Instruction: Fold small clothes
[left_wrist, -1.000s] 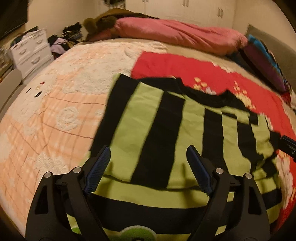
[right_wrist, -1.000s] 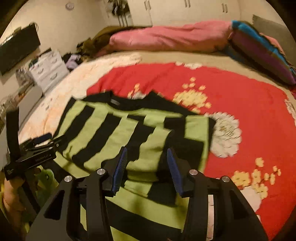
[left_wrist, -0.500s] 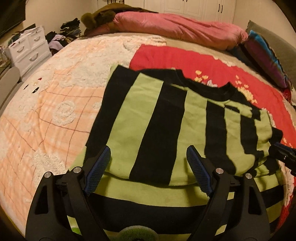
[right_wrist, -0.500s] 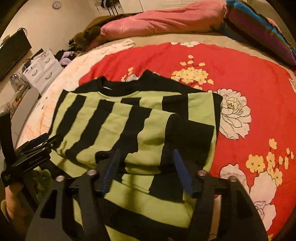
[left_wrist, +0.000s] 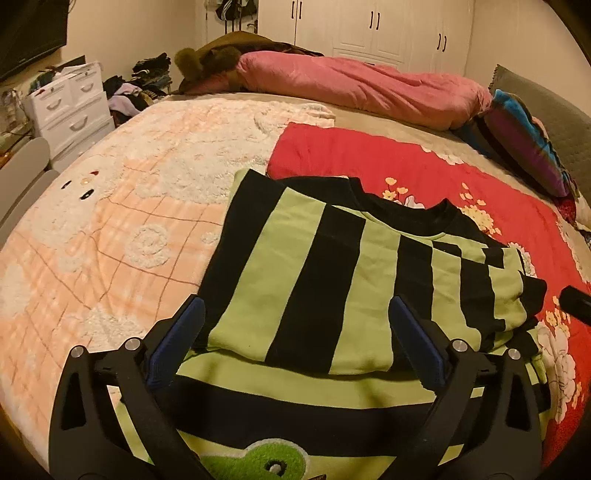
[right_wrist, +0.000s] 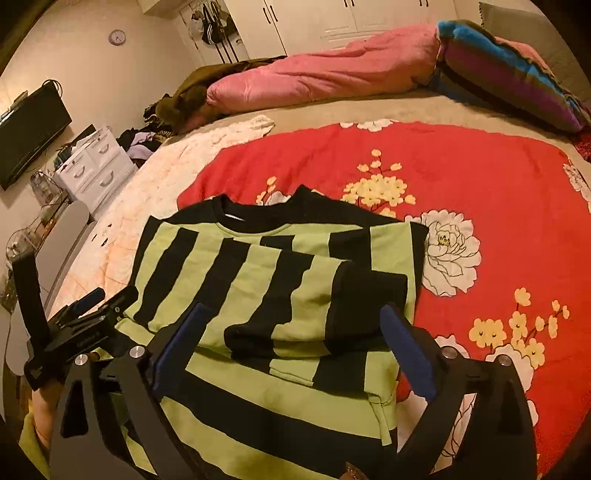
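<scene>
a green-and-black striped sweater (left_wrist: 332, 280) lies on the bed (left_wrist: 110, 236), at the middle of both views. its collar points toward 12 o'clock and its hem toward 6 o'clock. both sleeves are folded in across the chest; the black cuff (right_wrist: 369, 295) of one lies at about 3 o'clock on the sweater in the right wrist view. the sweater rests partly on a red flowered blanket (right_wrist: 461, 192) at 2 o'clock and partly on a peach blanket (left_wrist: 92, 236) at 9 o'clock.

the left gripper (left_wrist: 295, 347) hangs above the lower part of the sweater. its jaws are opening, spread wide, with cloth below them but nothing pinched. the right gripper (right_wrist: 295, 350) hangs over the folded sleeves, its jaws also opening and released; the pads (right_wrist: 410, 354) do not press on the cloth.

in the right wrist view the left gripper (right_wrist: 92, 306) shows at 9 o'clock, with a hand (right_wrist: 40, 417) under it at 8 o'clock.

a pink duvet (left_wrist: 354, 88) lies across the bed at 12 o'clock. white drawers (left_wrist: 70, 107) stand at 10 o'clock beside the bed.
</scene>
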